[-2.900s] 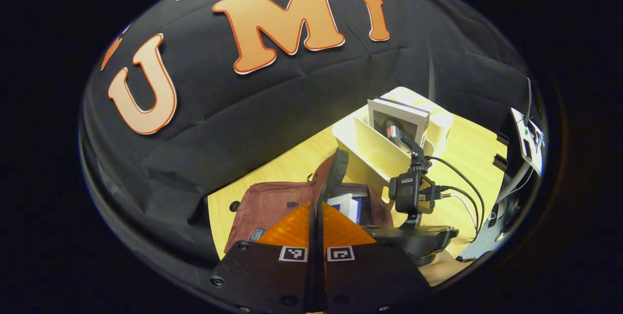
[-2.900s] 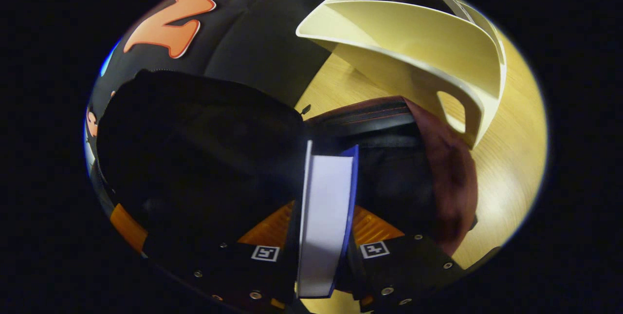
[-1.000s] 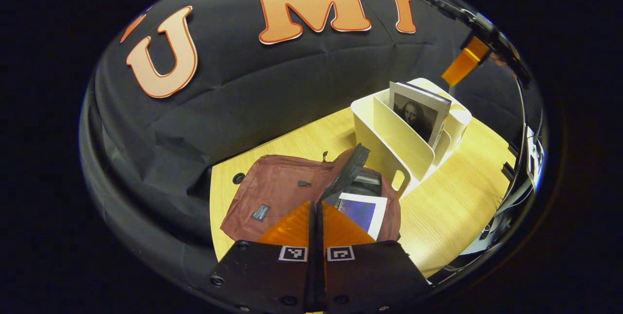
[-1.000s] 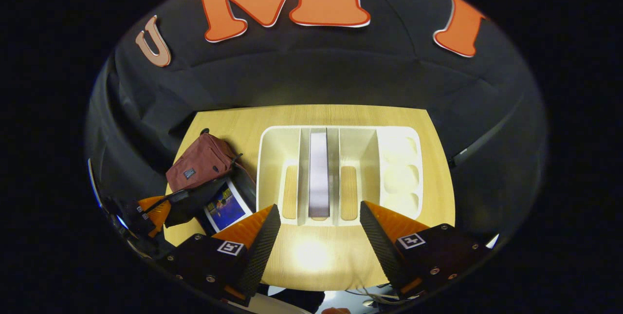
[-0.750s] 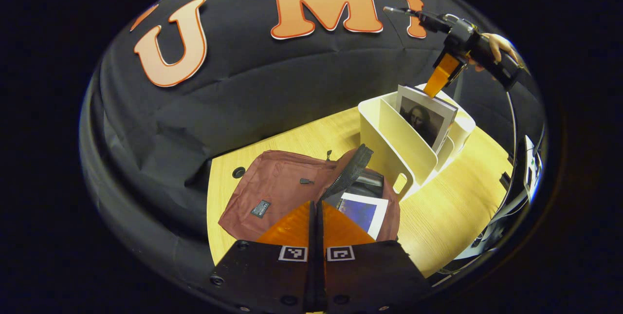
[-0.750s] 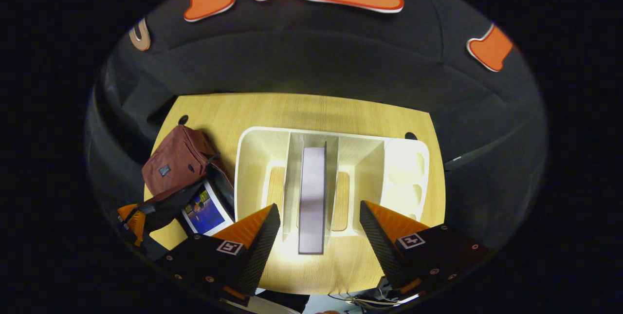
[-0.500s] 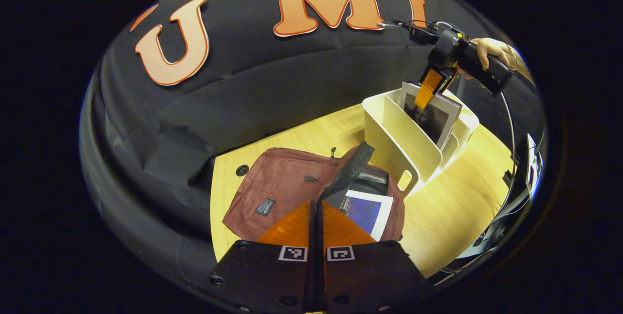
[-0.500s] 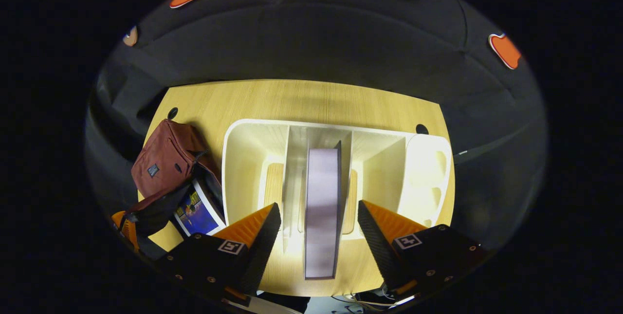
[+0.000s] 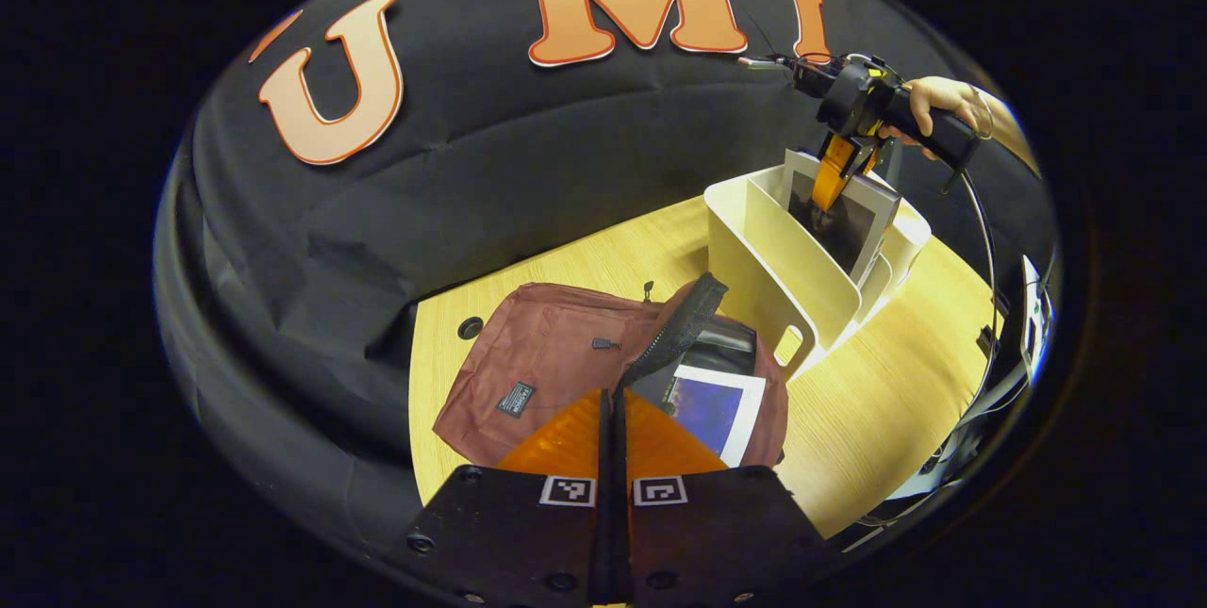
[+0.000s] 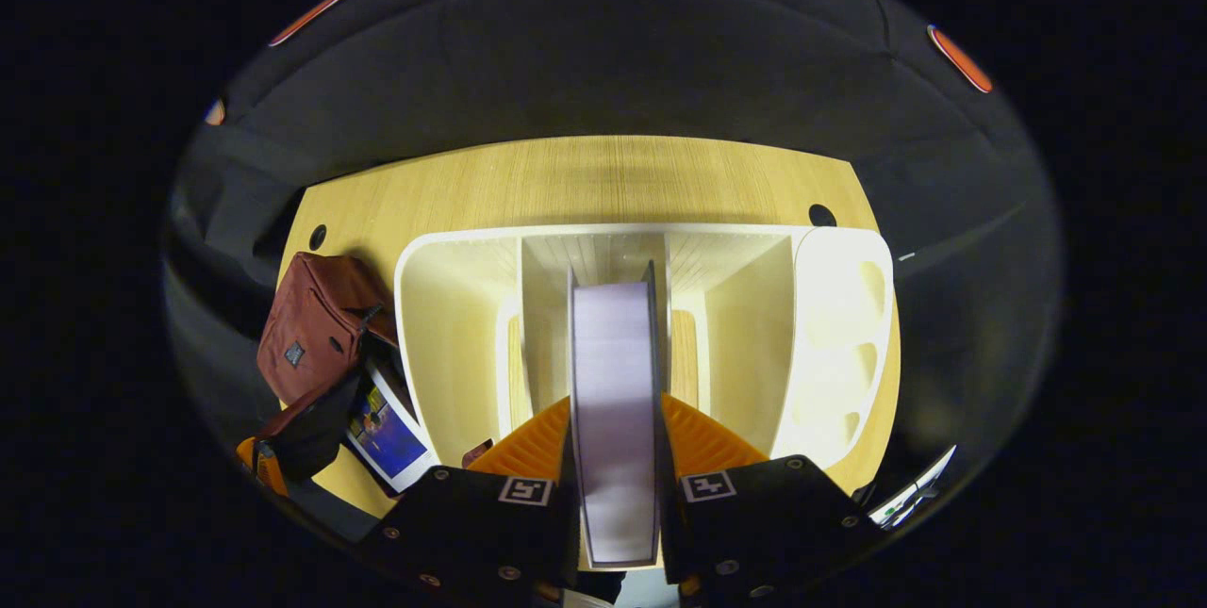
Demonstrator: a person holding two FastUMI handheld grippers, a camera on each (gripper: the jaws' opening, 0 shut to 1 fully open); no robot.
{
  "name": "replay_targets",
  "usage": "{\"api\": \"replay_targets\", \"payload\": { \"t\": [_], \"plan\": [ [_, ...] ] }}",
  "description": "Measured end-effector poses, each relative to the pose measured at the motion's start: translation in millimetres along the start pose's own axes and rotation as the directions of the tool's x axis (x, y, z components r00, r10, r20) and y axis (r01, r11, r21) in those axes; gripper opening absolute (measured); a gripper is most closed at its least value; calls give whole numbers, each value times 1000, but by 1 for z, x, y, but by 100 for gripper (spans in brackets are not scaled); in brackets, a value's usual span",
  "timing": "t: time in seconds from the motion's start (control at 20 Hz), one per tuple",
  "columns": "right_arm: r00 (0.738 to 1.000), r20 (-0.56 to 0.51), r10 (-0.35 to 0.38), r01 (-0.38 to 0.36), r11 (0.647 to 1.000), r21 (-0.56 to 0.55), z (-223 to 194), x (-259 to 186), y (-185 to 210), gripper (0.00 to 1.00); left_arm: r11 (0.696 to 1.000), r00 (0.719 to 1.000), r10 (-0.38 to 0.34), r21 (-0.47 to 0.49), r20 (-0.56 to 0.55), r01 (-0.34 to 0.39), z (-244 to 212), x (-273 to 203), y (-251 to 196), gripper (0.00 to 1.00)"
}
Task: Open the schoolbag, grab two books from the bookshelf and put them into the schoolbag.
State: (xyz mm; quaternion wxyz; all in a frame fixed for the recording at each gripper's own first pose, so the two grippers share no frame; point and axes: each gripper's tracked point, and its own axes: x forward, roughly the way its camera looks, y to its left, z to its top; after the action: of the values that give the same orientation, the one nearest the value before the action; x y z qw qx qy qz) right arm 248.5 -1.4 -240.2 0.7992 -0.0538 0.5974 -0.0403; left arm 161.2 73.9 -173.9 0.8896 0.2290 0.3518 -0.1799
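Observation:
My right gripper [image 10: 615,415] is shut on the top edge of a book [image 10: 613,353] standing upright in the middle slot of the white bookshelf [image 10: 453,240]. In the left gripper view that same book [image 9: 853,221] shows a portrait cover, with the right gripper [image 9: 830,182] on it and a hand [image 9: 934,99] holding the gripper. My left gripper [image 9: 613,424] is shut on the lifted zipper flap [image 9: 679,325] of the maroon schoolbag [image 9: 547,358]. A blue-covered book [image 9: 712,405] lies inside the open bag. The right gripper view also shows the bag [image 10: 316,325] and the blue-covered book [image 10: 382,429].
The bag and shelf stand side by side on a light wooden table [image 10: 585,179] with round cable holes [image 10: 821,214]. The shelf's right end has small round cups [image 10: 844,325]. Cables and equipment [image 9: 1028,325] stand past the table's right edge.
The right gripper left the blue-covered book in the bag, moved over the bookshelf, came down open around the upright book and shut on it. The left gripper kept holding the flap.

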Motion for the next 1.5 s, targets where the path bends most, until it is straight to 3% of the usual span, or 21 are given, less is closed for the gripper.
{"api": "replay_targets", "payload": {
  "t": [0.35,0.55,0.7,1.0,1.1,1.3,1.4,1.5],
  "plan": [
    [996,92,-18,23,999,-47,11,-70,-1,35,1000,1000,-8,17,10,8,-1,-2,-8,1],
    [988,156,20,-12,998,-54,19,-129,12,35,1000,1000,-14,20,17,14,-4,-3,-13,1],
    [971,238,15,2,997,-72,21,-177,10,35,1000,999,-25,17,20,24,-4,-2,-15,1],
    [938,332,101,-87,995,-55,-27,-245,17,35,999,999,-22,51,35,20,-6,4,-9,1],
    [924,347,162,-163,986,-25,-56,-248,32,35,998,999,-27,51,39,25,-6,5,-7,1],
    [883,349,314,-359,931,71,-109,-234,56,35,997,998,-40,62,44,37,-6,4,-9,1],
    [858,340,385,-446,887,122,-130,-212,70,35,997,998,-38,70,45,35,-4,3,-10,1],
    [825,325,463,-537,820,196,-146,-184,92,35,996,999,-36,80,40,33,-4,3,-10,1]
  ]
}}
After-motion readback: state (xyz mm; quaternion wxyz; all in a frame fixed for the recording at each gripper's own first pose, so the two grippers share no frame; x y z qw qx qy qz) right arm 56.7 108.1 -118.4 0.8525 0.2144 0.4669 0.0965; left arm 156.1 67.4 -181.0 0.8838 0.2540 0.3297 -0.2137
